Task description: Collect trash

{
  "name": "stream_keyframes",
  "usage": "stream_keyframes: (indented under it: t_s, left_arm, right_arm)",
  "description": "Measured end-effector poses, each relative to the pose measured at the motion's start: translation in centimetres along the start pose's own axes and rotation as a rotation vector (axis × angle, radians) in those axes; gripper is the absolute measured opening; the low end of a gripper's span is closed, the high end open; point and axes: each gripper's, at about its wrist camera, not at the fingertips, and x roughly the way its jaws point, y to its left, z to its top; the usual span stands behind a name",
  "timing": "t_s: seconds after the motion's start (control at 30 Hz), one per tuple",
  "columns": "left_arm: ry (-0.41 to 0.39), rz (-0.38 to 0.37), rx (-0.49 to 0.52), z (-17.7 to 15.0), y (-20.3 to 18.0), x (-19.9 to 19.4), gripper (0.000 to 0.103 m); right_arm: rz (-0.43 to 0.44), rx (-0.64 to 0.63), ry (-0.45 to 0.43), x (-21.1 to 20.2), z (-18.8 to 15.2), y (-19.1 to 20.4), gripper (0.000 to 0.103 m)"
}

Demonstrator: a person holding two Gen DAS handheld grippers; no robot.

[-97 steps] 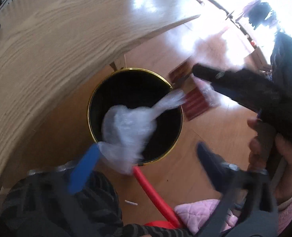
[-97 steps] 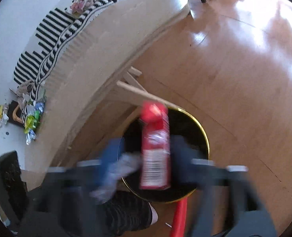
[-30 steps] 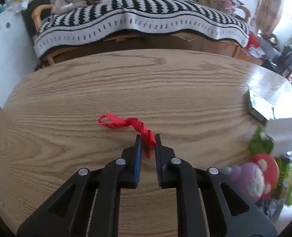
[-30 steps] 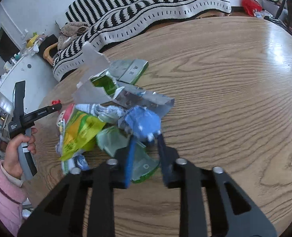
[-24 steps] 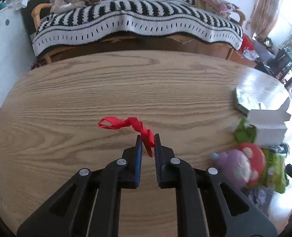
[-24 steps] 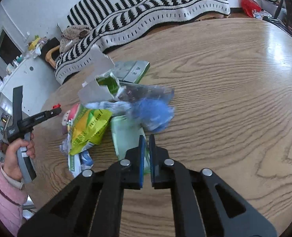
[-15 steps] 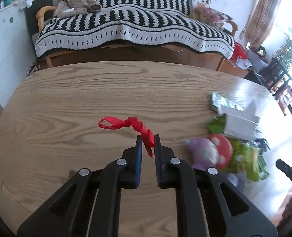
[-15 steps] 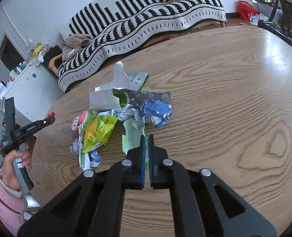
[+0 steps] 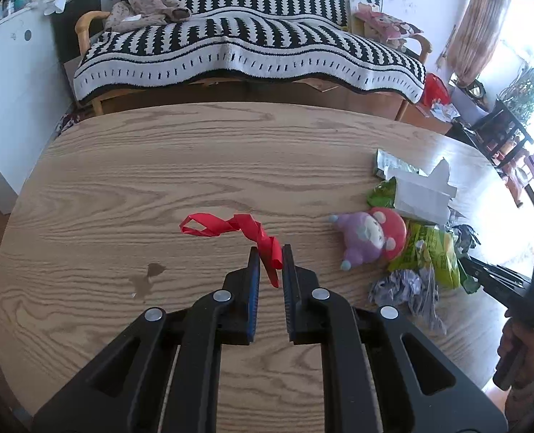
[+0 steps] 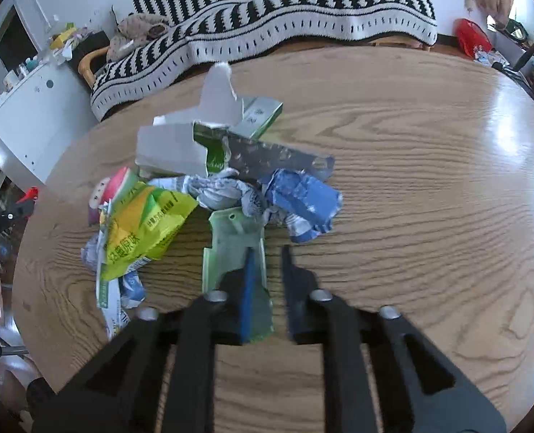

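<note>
Picking up trash.
Your left tool point(image 9: 268, 249) pinches the red strip point(image 9: 231, 224) to lift it; your right tool point(image 10: 267, 252) is apart above the green wrapper point(image 10: 231, 245).

Left fingers point(image 9: 252, 281) pinched (right fingers point(image 10: 247, 281) slightly apart)

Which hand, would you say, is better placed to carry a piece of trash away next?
Probably the left. The left gripper is already shut on the red ribbon, while the right gripper has its jaws apart over the pale green wrapper, gripping nothing.
</note>
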Motion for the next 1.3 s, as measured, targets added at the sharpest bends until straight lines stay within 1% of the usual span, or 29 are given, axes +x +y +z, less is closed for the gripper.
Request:
stream_keyframes:
  t_s: [0.13, 0.3, 0.43, 0.5, 0.57, 0.6, 0.63, 0.67, 0.7, 0.73, 0.8, 0.9, 1.03, 1.13, 1.23, 1.3]
  left_arm:
    - [-0.004, 0.003, 0.008, -0.3, -0.4, -1.0, 0.011]
    - [-0.024, -0.014, 0.022, -0.8, -2.0, -3.1, 0.011]
    - [-0.048, -0.043, 0.052, -1.1, -4.5, -5.3, 0.011]
    - [-0.066, -0.074, 0.069, -1.3, -6.4, -6.6, 0.011]
    - [-0.087, -0.107, 0.094, -1.6, -8.6, -8.1, 0.011]
    - [-0.094, -0.119, 0.101, -1.6, -9.3, -8.5, 0.011]
    - [-0.103, -0.139, 0.111, -1.9, -10.2, -9.2, 0.011]
    - [-0.107, -0.150, 0.115, -2.0, -10.7, -9.6, 0.011]
    - [-0.109, -0.164, 0.119, -2.4, -11.3, -10.0, 0.011]
    - [-0.107, -0.171, 0.122, -2.7, -11.6, -10.2, 0.011]
    - [-0.099, -0.186, 0.123, -3.4, -12.2, -10.6, 0.011]
    - [-0.090, -0.177, 0.139, -4.3, -12.5, -10.9, 0.011]
    - [-0.069, -0.170, 0.169, -4.9, -13.3, -10.7, 0.011]
    - [-0.061, -0.187, 0.197, -5.3, -14.7, -10.9, 0.011]
    - [-0.051, -0.227, 0.248, -6.1, -17.9, -11.0, 0.011]
    - [-0.036, -0.270, 0.296, -7.4, -21.2, -11.0, 0.011]
  right_arm:
    - [0.018, 0.002, -0.030, -1.6, -0.5, 0.3, 0.003]
    - [0.034, 0.016, -0.076, -5.3, -0.8, -0.4, 0.003]
    - [0.045, 0.041, -0.125, -9.2, -1.4, -1.6, 0.003]
    - [0.030, 0.044, -0.148, -11.2, -2.0, -2.5, 0.003]
    - [0.025, 0.051, -0.153, -12.3, -2.3, -3.4, 0.003]
    - [0.053, 0.066, -0.149, -12.5, -2.4, -4.1, 0.003]
    - [0.061, 0.074, -0.113, -12.0, -2.4, -4.8, 0.003]
    - [0.064, 0.061, -0.049, -10.9, -2.5, -5.0, 0.003]
    - [0.085, 0.070, 0.032, -9.2, -2.9, -5.6, 0.003]
    - [0.096, 0.092, 0.059, -8.7, -3.3, -6.2, 0.003]
    - [0.119, 0.142, 0.065, -8.5, -4.1, -7.1, 0.003]
    - [0.133, 0.144, 0.065, -8.8, -4.9, -7.1, 0.003]
    - [0.141, 0.153, 0.029, -10.8, -5.5, -7.4, 0.003]
    - [0.135, 0.155, -0.011, -13.3, -6.2, -7.9, 0.003]
    - [0.117, 0.155, -0.054, -16.8, -7.2, -9.1, 0.003]
    - [0.097, 0.164, -0.089, -19.7, -8.3, -10.4, 0.003]
